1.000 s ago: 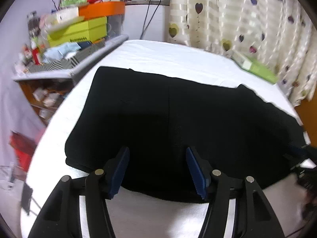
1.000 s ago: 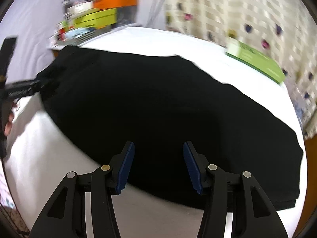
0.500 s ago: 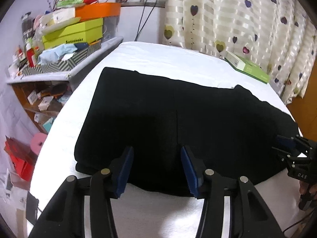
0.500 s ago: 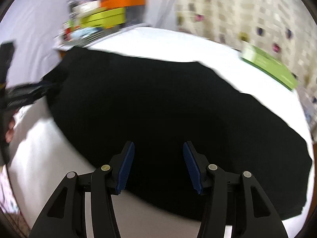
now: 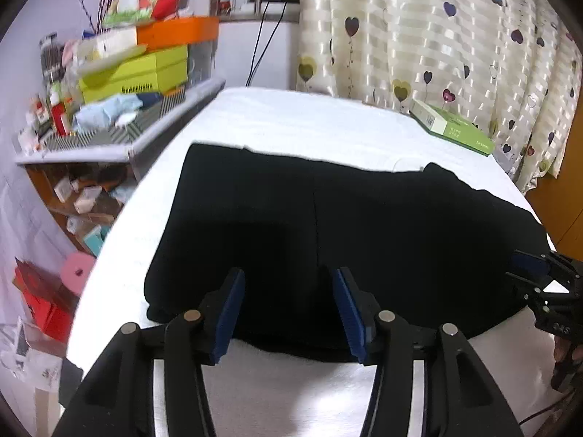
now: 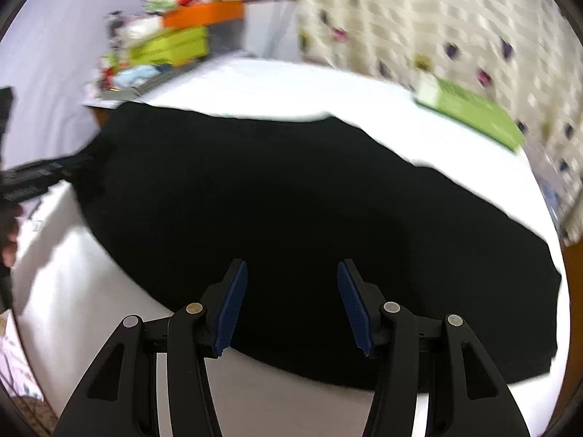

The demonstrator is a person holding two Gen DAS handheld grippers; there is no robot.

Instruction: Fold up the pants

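Black pants [image 5: 328, 225] lie folded flat on a white bed [image 5: 291, 123]; they also fill the right wrist view [image 6: 291, 200]. My left gripper [image 5: 288, 309] is open and empty, hovering over the pants' near edge at their left end. My right gripper [image 6: 291, 302] is open and empty over the near edge at the right end. The right gripper also shows at the right edge of the left wrist view [image 5: 539, 276]. The left gripper shows at the left edge of the right wrist view [image 6: 36, 178].
A green box [image 5: 452, 131] lies on the bed's far right by a heart-patterned curtain [image 5: 437, 36]. A cluttered shelf [image 5: 120, 123] with yellow and orange boxes stands to the left of the bed. The bed's near edge is bare white sheet [image 5: 291, 393].
The left gripper has drawn back and up from the pants, so more of the bed shows. The right gripper has also pulled back slightly. Both stay open.
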